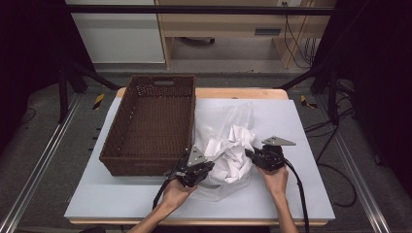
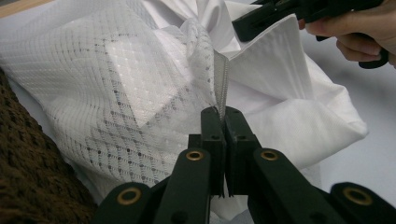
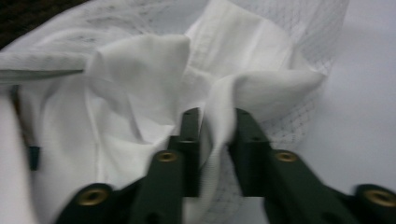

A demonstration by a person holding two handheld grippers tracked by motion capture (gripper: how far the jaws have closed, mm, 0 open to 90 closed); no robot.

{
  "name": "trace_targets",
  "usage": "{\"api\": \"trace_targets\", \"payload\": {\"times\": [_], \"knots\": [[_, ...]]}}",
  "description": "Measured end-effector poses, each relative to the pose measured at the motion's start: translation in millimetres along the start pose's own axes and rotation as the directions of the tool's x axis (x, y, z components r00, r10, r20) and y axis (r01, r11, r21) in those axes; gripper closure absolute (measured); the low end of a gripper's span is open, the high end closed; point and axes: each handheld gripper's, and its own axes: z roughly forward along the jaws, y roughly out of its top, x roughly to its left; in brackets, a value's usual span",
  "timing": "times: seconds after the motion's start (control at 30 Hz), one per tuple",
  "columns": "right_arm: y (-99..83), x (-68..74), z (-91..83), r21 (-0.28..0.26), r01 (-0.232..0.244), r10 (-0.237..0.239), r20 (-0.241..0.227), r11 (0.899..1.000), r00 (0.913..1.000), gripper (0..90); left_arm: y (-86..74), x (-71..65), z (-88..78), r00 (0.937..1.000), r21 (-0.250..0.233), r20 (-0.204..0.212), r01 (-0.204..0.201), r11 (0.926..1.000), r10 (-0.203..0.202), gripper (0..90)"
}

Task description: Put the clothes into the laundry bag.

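Observation:
A see-through white mesh bag (image 1: pixel 228 119) lies on the table right of a brown wicker basket (image 1: pixel 141 167), with crumpled white cloth (image 1: pixel 229 151) in it. My left gripper (image 1: pixel 210 165) is at the bag's near left side. In the left gripper view it (image 2: pixel 223 114) is shut on the bag's thin stitched edge, and the mesh (image 2: pixel 116 93) spreads to the left. My right gripper (image 1: pixel 248 153) is at the right side of the bundle. In the right gripper view its jaws (image 3: pixel 215 116) are closed on a fold of the white cloth (image 3: pixel 140 70).
The basket stands empty on the left half of the pale grey mat (image 1: pixel 291 126), its near wall close to my left hand. A desk and cables stand beyond the table's far edge. Dark frame posts flank both sides.

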Motion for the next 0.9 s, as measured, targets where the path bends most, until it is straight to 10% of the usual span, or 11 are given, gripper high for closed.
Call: {"api": "trace_targets", "payload": {"times": [0.2,0.47,0.6,0.73,0.9], "knots": [[6.3,21.2,-24.8,-0.104,0.062,-0.075,-0.126,0.993,0.9892,87.7,0.9,1.2,-1.0,0.9991,-0.015,-0.028,0.031,0.9994,-0.031,87.9],[-3.6,76.6,-16.8,-0.076,0.222,-0.235,-0.293,0.972,0.9268,87.7,7.0,2.6,-8.1,0.9989,-0.048,-0.017,0.042,0.9979,-0.043,88.0],[-6.3,83.8,14.9,0.012,0.262,-0.254,-0.207,0.965,0.9447,87.4,12.0,-1.7,-15.0,0.9993,-0.073,-0.005,0.035,0.9967,-0.036,88.1],[-7.2,76.7,39.2,0.036,0.196,-0.191,-0.102,0.980,0.9763,87.3,12.9,-7.7,-17.7,0.9998,-0.075,0.013,0.015,0.9971,-0.014,88.2],[-8.5,77.0,40.7,-0.012,0.209,-0.209,0.005,0.978,0.9778,84.1,8.7,-6.8,-11.8,0.9997,-0.051,0.015,0.018,0.9985,-0.017,88.1]]}}
